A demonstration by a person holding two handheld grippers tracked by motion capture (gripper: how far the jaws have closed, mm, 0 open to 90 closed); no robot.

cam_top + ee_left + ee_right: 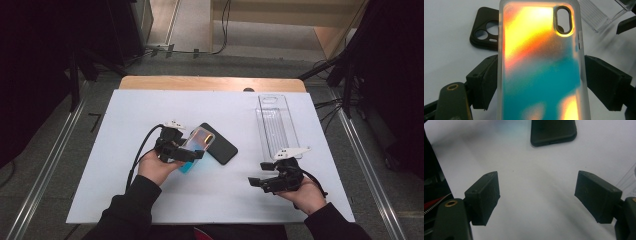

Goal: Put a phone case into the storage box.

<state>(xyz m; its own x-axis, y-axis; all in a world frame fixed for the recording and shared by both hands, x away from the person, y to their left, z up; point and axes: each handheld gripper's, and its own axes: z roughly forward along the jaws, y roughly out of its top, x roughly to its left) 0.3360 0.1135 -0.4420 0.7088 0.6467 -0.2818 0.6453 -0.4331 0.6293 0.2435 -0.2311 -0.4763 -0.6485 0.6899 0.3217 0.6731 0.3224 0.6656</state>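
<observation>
- In the high view, the left gripper (192, 154) is seen left of the centre of the frame, and an iridescent phone case (195, 146) is pinched across its width between the jaws. The case is held tilted above the white table (125, 130), probably so that it can be carried away from the black phone case (221, 144), which lies flat just beside it, at its right.
- In the same view, the right gripper (256, 181) is seen at the lower right, with the jaws spread and nothing between them. It seems to be kept ready there, near the lower end of the clear plastic tray (276, 123), which lies lengthwise at the upper right.
- In the left gripper view, the iridescent phone case (541, 65) stands in the middle of the frame, and its frosted edges are pressed by both black jaws; this grip is not so clear from above. The camera cut-outs of the black phone case (484, 32) are shown at the upper left, and a corner of the clear plastic tray (594, 17) at the upper right.
- In the right gripper view, the wide gap between the jaws is confirmed, with bare table (536, 195) below. One end of the black phone case (553, 132) is seen at the top centre, well apart from the jaws.
</observation>
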